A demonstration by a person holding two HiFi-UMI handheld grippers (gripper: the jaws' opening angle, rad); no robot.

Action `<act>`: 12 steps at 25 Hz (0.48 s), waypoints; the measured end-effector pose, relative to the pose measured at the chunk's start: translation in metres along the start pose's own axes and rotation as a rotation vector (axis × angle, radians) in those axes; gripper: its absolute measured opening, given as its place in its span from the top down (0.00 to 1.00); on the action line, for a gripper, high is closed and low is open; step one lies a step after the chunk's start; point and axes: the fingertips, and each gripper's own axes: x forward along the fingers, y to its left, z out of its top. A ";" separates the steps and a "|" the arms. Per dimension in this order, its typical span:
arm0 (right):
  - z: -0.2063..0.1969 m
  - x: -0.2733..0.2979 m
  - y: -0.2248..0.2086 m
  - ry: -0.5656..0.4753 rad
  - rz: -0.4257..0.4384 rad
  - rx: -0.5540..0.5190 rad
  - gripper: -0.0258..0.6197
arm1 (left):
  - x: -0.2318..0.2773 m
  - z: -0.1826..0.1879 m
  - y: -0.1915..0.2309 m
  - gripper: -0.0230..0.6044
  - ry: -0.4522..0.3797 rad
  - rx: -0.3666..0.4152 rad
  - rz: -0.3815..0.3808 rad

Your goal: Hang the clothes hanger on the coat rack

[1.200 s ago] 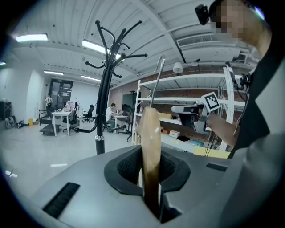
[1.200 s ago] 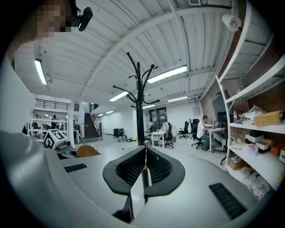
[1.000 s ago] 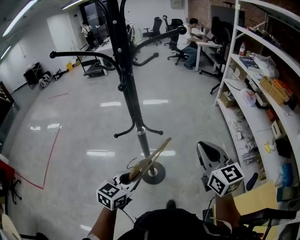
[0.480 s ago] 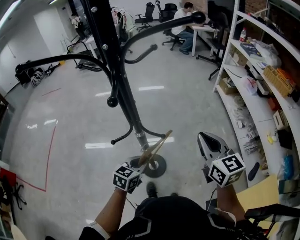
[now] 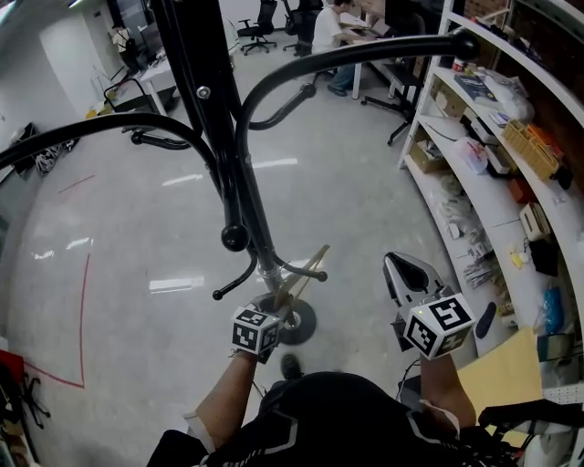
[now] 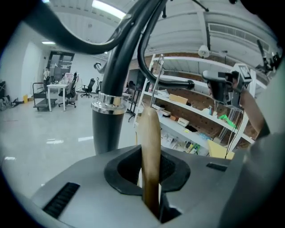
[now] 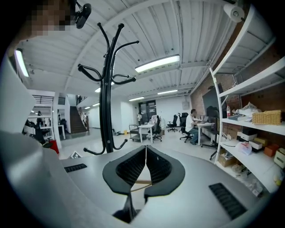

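The black coat rack [image 5: 230, 173] rises through the head view, its round base [image 5: 299, 321] on the floor and curved arms spreading overhead. My left gripper [image 5: 276, 316] is shut on a wooden clothes hanger [image 5: 303, 277] that slants up to the right, close beside the rack's lower pole. In the left gripper view the hanger's wooden arm [image 6: 150, 147] stands clamped between the jaws, its metal hook [image 6: 156, 84] pointing up next to the pole [image 6: 108, 127]. My right gripper [image 5: 408, 274] hovers to the right, shut and empty; its view shows the whole coat rack [image 7: 106, 102] at a distance.
White shelving [image 5: 474, 173] loaded with boxes, a basket and small items runs along the right. A tan cardboard sheet [image 5: 497, 378] lies at lower right. Desks, office chairs and a seated person [image 5: 325, 27] are far behind. Red tape [image 5: 84, 310] marks the floor at left.
My left gripper with the hanger has moved down and in toward the rack's lower pole. The rack's arms now loom closer overhead. The right gripper has shifted only slightly.
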 end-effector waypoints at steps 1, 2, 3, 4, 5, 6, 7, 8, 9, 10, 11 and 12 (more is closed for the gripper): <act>0.000 0.001 -0.001 -0.001 -0.004 0.001 0.95 | 0.003 -0.001 0.001 0.91 0.006 0.001 0.000; -0.001 0.002 -0.002 0.000 -0.007 0.002 0.95 | 0.005 -0.003 0.001 0.91 0.013 0.000 0.001; -0.002 0.003 -0.002 0.003 -0.009 0.001 0.95 | 0.008 -0.005 0.002 0.91 0.018 -0.003 0.004; -0.004 0.003 -0.001 0.008 -0.009 0.001 0.95 | 0.010 -0.007 0.002 0.91 0.021 -0.007 0.006; -0.006 0.004 0.000 0.014 -0.009 0.001 0.95 | 0.013 -0.008 0.003 0.91 0.022 -0.008 0.007; -0.007 0.005 0.000 0.019 -0.009 0.002 0.95 | 0.016 -0.009 0.003 0.91 0.021 -0.008 0.008; -0.009 0.006 0.001 0.023 -0.008 0.002 0.95 | 0.019 -0.009 0.004 0.91 0.020 -0.006 0.010; -0.010 0.006 0.001 0.025 -0.009 0.001 0.95 | 0.022 -0.010 0.006 0.91 0.020 -0.003 0.012; -0.011 0.007 0.000 0.027 -0.011 -0.001 0.95 | 0.025 -0.010 0.006 0.91 0.019 0.001 0.014; -0.011 0.007 -0.001 0.028 -0.012 -0.002 0.95 | 0.027 -0.009 0.006 0.91 0.015 0.005 0.014; -0.011 0.007 -0.002 0.030 -0.013 -0.003 0.95 | 0.029 -0.007 0.006 0.91 0.012 0.011 0.011; -0.012 0.006 -0.003 0.031 -0.014 -0.003 0.95 | 0.030 -0.007 0.005 0.91 0.011 0.015 0.006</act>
